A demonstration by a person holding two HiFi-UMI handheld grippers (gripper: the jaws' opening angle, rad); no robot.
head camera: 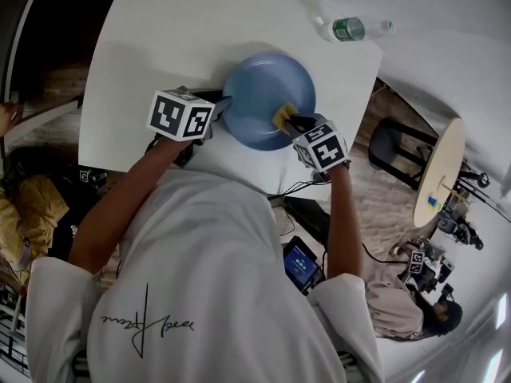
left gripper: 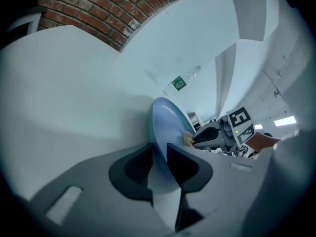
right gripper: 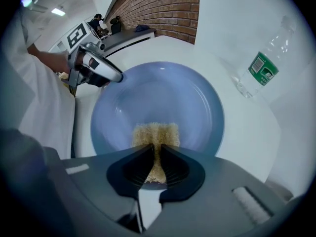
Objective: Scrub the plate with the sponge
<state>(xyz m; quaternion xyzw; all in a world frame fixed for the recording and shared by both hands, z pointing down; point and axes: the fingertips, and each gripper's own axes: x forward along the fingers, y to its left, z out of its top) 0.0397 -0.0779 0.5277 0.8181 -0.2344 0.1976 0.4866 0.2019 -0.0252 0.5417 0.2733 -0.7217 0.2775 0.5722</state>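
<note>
A blue plate lies on the white table. My left gripper is shut on its left rim; in the left gripper view the plate runs edge-on between the jaws of the left gripper. My right gripper is shut on a yellow sponge that rests on the plate's near right part. From the right gripper view, the sponge is squeezed between the jaws of the right gripper and pressed on the plate.
A clear water bottle with a green label lies at the table's far right; it also shows as the bottle. A round stool and a seated person are off to the right. A brick wall stands beyond the table.
</note>
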